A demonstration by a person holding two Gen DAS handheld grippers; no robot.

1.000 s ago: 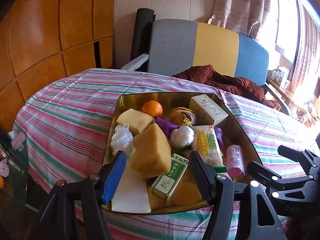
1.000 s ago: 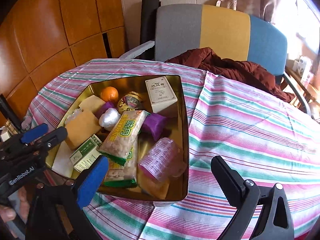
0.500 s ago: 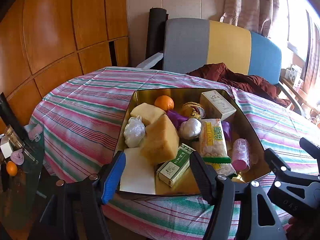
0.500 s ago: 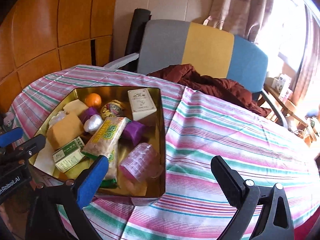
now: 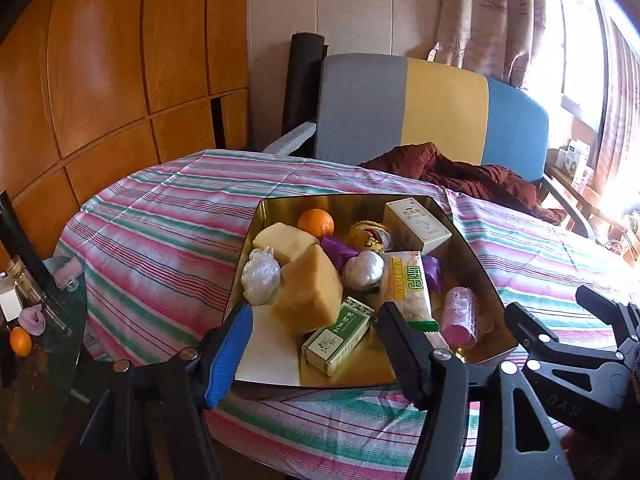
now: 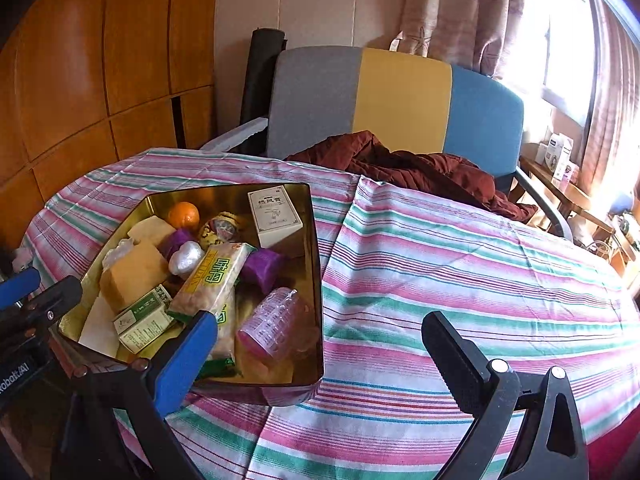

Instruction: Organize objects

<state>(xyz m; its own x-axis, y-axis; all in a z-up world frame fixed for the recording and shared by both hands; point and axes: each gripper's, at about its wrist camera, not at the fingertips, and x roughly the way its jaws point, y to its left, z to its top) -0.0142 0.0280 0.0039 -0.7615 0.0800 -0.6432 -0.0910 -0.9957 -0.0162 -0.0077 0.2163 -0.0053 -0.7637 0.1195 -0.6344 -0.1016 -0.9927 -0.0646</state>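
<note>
A gold metal tin [image 5: 348, 200] [image 6: 316, 280] sits on the striped tablecloth, full of items: an orange [image 5: 315, 222] [image 6: 183, 215], tan sponge block [image 5: 310, 290] [image 6: 134, 274], green box [image 5: 338, 335] [image 6: 144, 322], snack packet [image 5: 408, 292] [image 6: 214, 276], pink cup stack [image 5: 460, 316] [image 6: 276, 324], white box [image 5: 416, 225] [image 6: 274, 214]. My left gripper [image 5: 316, 316] is open and empty, above the tin's near edge. My right gripper [image 6: 320, 326] is open and empty, over the tin's right near corner.
The striped tablecloth [image 6: 460, 264] covers a round table. A grey, yellow and blue chair [image 6: 400, 100] with a maroon cloth [image 6: 404, 164] stands behind. A glass side table [image 5: 24, 320] with a small orange and a jar is at the left.
Both grippers have pulled back and up from the tin, so it looks smaller and farther. Both stay open. The items in the tin have not moved.
</note>
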